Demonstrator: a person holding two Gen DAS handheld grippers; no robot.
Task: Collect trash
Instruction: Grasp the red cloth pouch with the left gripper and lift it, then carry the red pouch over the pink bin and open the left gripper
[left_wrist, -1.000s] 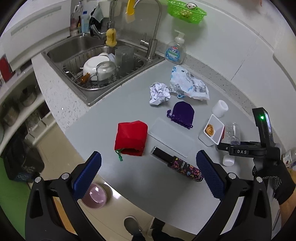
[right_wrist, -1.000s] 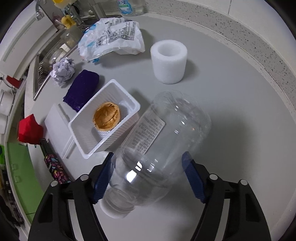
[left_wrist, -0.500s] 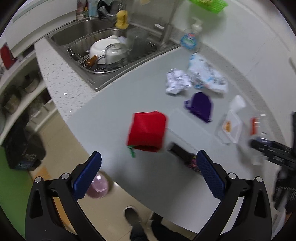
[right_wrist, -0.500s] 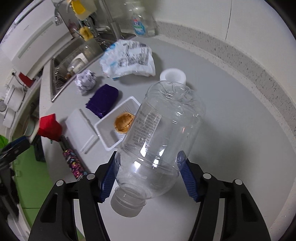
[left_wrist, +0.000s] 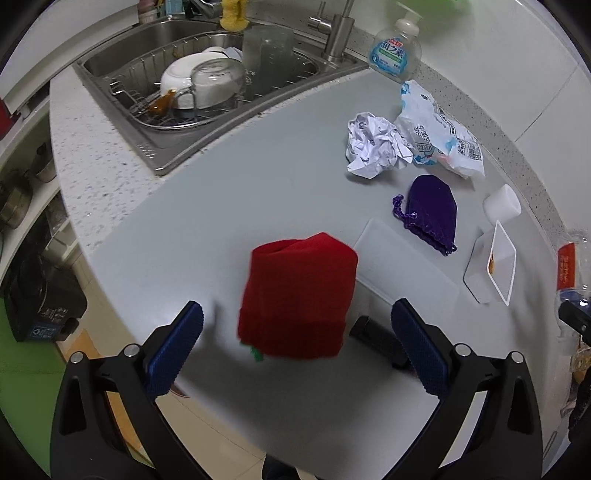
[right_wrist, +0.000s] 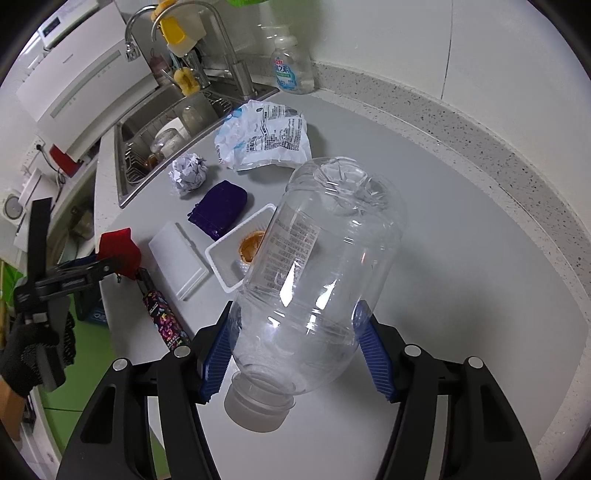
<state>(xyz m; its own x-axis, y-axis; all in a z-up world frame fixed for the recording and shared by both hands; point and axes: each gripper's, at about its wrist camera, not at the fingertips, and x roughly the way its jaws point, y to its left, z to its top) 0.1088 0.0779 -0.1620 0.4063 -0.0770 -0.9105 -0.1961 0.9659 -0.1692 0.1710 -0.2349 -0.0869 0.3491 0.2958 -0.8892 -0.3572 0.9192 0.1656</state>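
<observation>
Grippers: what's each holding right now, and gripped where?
Right gripper clamps the clear bottle across its lower body near the neck. Left gripper holds nothing; jaws open either side of the red pouch.

I see a clear glossy plastic bottle (right_wrist: 325, 266), crumpled paper (left_wrist: 375, 144) at twelve o'clock of a velvety purple pouch (left_wrist: 432, 218), and a matt grey counter (left_wrist: 258, 192).

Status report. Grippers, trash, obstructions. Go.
Right gripper shut on clear plastic bottle, lifted off the counter. Left gripper open, jaws just closing in, astride red pouch, not touching. Nothing blocking.
</observation>
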